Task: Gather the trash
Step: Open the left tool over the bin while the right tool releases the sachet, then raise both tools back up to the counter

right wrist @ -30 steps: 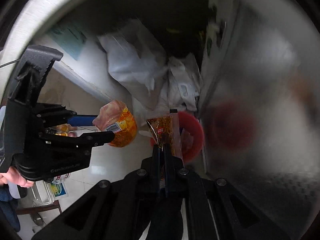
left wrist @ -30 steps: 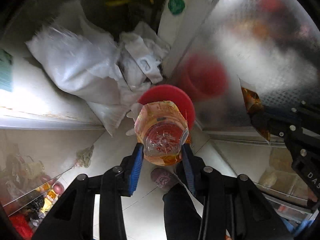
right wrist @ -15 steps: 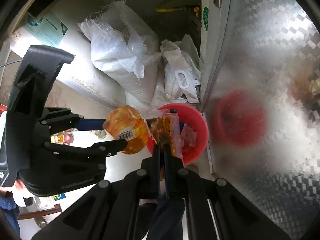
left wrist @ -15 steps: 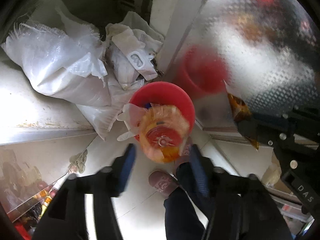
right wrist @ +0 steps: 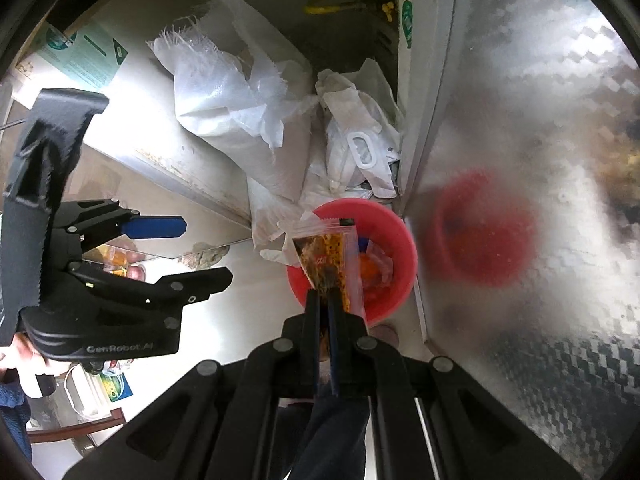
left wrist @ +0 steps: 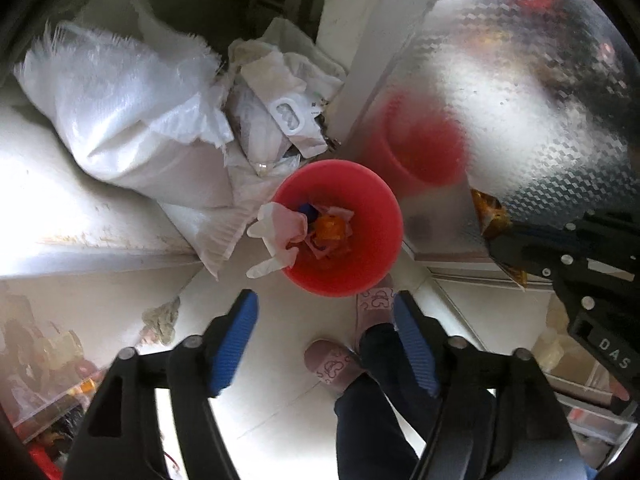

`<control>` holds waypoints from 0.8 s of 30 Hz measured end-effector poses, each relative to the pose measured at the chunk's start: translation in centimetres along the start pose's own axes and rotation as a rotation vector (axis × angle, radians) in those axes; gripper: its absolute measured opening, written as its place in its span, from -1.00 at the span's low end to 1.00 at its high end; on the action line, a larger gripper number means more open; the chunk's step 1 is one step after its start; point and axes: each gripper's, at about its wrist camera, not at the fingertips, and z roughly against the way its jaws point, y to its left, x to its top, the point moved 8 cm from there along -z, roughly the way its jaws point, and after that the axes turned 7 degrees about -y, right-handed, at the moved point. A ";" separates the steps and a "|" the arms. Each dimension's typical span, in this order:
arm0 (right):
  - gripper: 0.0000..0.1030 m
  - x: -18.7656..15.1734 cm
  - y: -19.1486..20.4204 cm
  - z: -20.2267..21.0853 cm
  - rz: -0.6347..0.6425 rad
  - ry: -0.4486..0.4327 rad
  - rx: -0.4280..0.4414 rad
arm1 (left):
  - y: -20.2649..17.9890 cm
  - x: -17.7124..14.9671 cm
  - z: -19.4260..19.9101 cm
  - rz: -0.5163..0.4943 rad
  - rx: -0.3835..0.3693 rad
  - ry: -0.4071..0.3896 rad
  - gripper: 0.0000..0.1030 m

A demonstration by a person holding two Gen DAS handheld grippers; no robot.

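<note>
A red bin (left wrist: 372,248) stands on the floor below me, holding wrappers and the orange cup (left wrist: 330,228); a white glove (left wrist: 276,232) hangs over its left rim. My left gripper (left wrist: 324,320) is open and empty above the bin's near edge. My right gripper (right wrist: 325,300) is shut on a clear sauce packet (right wrist: 326,252) with brown contents, held over the bin (right wrist: 396,232). The packet's tip (left wrist: 486,208) shows at the right of the left wrist view. The open left gripper (right wrist: 200,252) shows at the left of the right wrist view.
White sacks (left wrist: 132,120) and plastic bags (left wrist: 280,112) are piled behind the bin. A shiny patterned metal panel (left wrist: 520,100) stands right of it, reflecting the bin. The person's slippered feet (left wrist: 332,364) are on the white tile floor beside the bin.
My left gripper opened and let the orange cup fall into the red bin. My right gripper, still holding the packet, has moved over the bin.
</note>
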 end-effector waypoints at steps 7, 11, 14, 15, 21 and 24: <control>-0.94 -0.1 0.8 -1.2 0.027 0.019 0.005 | 1.5 -0.6 -0.1 0.060 -0.014 -0.010 0.81; -0.94 0.0 1.1 -1.7 0.050 0.021 -0.003 | 1.8 -0.9 0.0 0.037 0.007 -0.019 0.99; -0.94 0.2 1.3 -1.9 0.058 0.019 -0.001 | 2.0 -1.1 0.1 0.037 0.002 -0.019 0.99; -0.94 0.3 1.3 -1.9 0.063 0.015 -0.005 | 2.2 -1.1 0.1 0.038 -0.002 -0.019 0.99; -0.01 0.6 1.2 -2.6 0.089 0.022 -0.056 | 2.7 -1.5 0.4 0.041 0.018 -0.022 0.99; 0.28 0.5 0.9 -2.4 0.077 0.012 -0.068 | 3.1 -1.5 0.8 0.074 0.021 -0.035 0.99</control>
